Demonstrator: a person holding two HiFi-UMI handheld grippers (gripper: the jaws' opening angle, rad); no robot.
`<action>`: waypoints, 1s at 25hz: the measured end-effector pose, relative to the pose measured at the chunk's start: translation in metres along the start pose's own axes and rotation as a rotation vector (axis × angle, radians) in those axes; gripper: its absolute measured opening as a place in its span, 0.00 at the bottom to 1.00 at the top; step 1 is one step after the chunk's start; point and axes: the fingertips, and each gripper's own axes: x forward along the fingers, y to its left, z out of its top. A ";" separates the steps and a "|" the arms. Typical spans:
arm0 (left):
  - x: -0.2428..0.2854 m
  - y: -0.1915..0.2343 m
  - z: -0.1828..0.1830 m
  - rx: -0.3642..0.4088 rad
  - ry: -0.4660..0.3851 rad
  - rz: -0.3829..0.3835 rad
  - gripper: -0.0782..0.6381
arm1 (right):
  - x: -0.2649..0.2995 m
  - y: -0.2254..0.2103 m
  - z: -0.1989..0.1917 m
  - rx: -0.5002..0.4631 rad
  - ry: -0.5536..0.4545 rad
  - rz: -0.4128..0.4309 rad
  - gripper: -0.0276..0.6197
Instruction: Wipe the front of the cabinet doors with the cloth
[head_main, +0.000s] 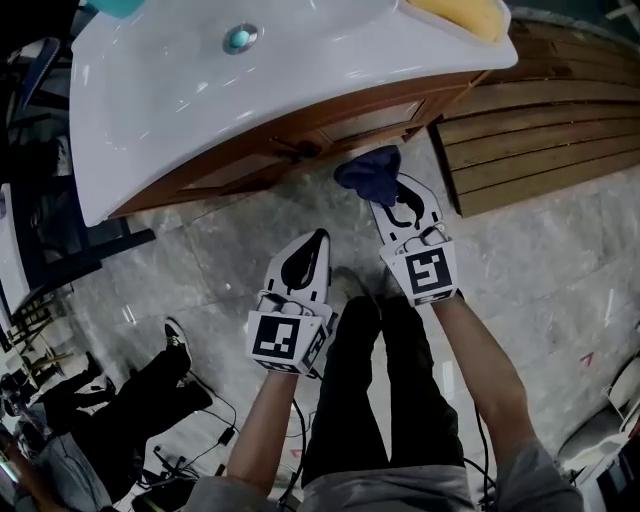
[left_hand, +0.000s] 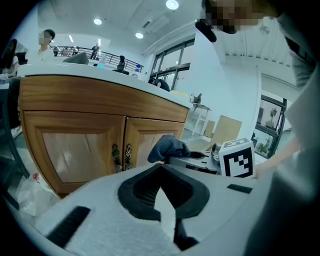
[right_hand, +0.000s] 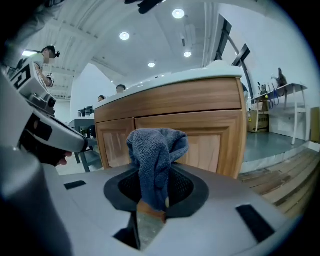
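Two wooden cabinet doors (left_hand: 80, 152) with dark metal handles (left_hand: 122, 157) stand under a white basin top. In the head view the doors (head_main: 380, 118) lie just beyond the grippers. A dark blue cloth (right_hand: 155, 155) hangs bunched from my right gripper (right_hand: 152, 200), which is shut on it. The cloth (head_main: 370, 172) is close to the right door, and I cannot tell whether it touches it. My left gripper (head_main: 318, 240) is lower and to the left, further from the doors, shut with nothing in it. In the left gripper view the cloth (left_hand: 167, 148) shows in front of the right door.
The white basin top (head_main: 200, 90) overhangs the cabinet. Wooden slat decking (head_main: 540, 130) lies on the floor to the right. A bystander's legs (head_main: 140, 390) and cables (head_main: 200, 455) are at the lower left. A plastic bag (left_hand: 22, 192) sits by the cabinet's left corner.
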 end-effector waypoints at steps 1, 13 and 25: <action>0.000 0.004 -0.002 -0.003 -0.001 0.005 0.12 | 0.006 0.005 -0.002 -0.002 0.002 0.008 0.18; 0.003 0.050 -0.029 -0.035 0.006 0.030 0.12 | 0.075 0.032 -0.025 0.014 0.007 0.022 0.18; 0.009 0.065 -0.030 -0.039 0.010 -0.038 0.12 | 0.101 0.025 -0.033 0.000 0.063 -0.060 0.18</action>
